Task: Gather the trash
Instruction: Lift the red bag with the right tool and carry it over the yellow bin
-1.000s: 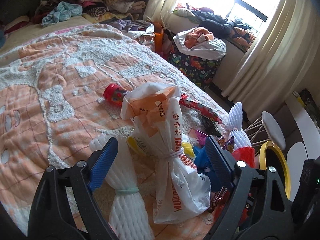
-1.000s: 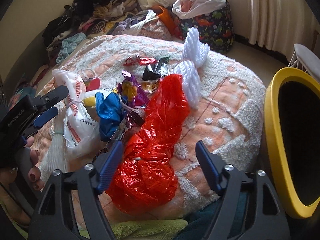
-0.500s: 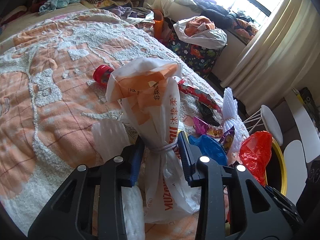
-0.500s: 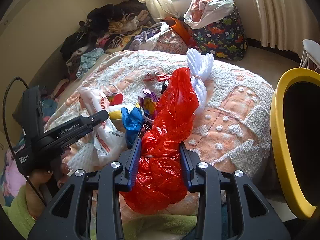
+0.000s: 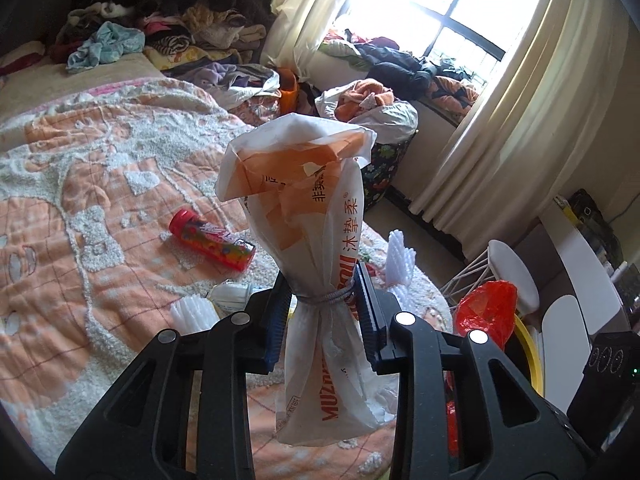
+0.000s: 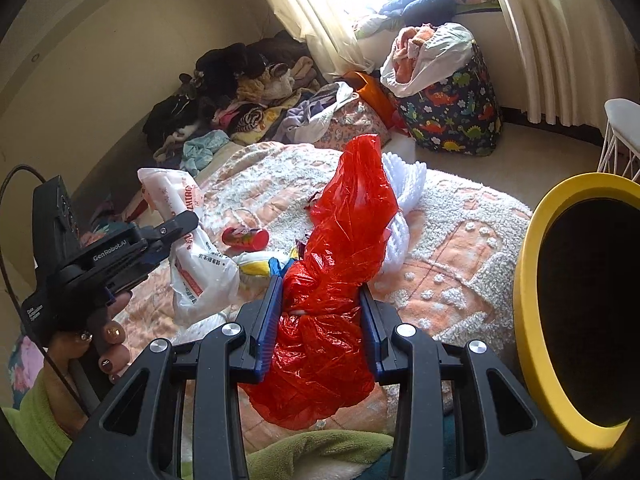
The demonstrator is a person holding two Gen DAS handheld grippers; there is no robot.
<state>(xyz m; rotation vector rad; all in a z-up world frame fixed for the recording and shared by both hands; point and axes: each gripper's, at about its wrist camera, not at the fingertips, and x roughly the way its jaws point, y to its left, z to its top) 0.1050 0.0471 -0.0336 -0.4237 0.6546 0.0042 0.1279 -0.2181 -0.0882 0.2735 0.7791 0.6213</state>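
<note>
Left wrist view: left gripper [image 5: 323,312] fingers clamp the white bag [image 5: 316,240] at its tied neck. Right gripper [image 6: 321,320] fingers squeeze the red bag [image 6: 340,272], near the yellow bin [image 6: 528,280], likely its destination.

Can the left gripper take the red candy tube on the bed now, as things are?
Probably not yet. The left gripper is shut on the white bag, so its fingers are occupied. The red candy tube itself lies uncovered on the bedspread.
</note>
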